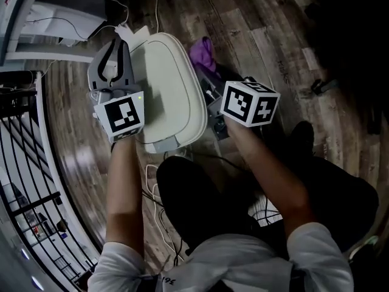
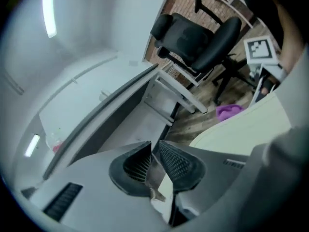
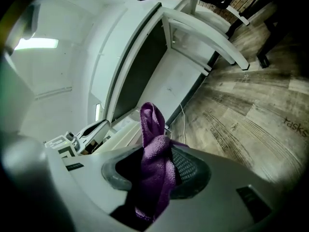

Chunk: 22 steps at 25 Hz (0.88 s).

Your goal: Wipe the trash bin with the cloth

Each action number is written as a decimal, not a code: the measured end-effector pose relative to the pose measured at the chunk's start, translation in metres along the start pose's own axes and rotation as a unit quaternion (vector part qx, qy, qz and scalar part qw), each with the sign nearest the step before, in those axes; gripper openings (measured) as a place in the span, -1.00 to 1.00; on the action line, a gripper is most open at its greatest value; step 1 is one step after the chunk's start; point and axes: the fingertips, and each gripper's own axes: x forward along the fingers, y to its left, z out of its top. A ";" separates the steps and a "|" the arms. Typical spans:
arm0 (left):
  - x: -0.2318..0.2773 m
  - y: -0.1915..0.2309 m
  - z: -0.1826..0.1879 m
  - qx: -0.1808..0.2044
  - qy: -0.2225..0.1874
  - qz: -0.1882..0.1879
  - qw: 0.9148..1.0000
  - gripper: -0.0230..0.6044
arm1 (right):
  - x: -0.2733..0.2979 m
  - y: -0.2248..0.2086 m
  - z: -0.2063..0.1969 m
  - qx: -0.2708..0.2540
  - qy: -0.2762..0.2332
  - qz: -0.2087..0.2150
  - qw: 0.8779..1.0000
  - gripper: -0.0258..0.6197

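A cream trash bin (image 1: 167,90) with its lid down stands on the wood floor in the head view. My left gripper (image 1: 118,44) lies along the bin's left side. In the left gripper view its jaws (image 2: 153,146) are shut to a thin slit with nothing gripped, and the bin lid (image 2: 241,129) lies to their right. My right gripper (image 1: 209,79) is at the bin's right side, shut on a purple cloth (image 1: 202,52). In the right gripper view the cloth (image 3: 155,129) is bunched between the pads and sticks up past the tips.
A black office chair (image 2: 198,37) stands beyond the bin. A white desk frame (image 3: 203,28) and white furniture (image 1: 61,11) lie ahead and to the left. A dark metal rack (image 1: 24,163) is at the far left. Cables (image 1: 155,187) trail by my legs (image 1: 200,199).
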 end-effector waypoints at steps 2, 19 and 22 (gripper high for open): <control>0.002 -0.014 0.011 -0.064 -0.014 -0.073 0.995 -0.77 | -0.001 -0.014 0.005 0.015 0.005 -0.002 1.000 -0.46; 0.012 -0.095 0.067 -0.251 0.012 -0.302 0.920 -0.79 | 0.033 -0.025 0.028 0.016 0.080 0.043 0.996 -0.46; 0.014 -0.098 0.061 -0.287 0.039 -0.327 0.900 -0.82 | 0.044 -0.008 0.028 0.013 0.084 0.075 0.993 -0.46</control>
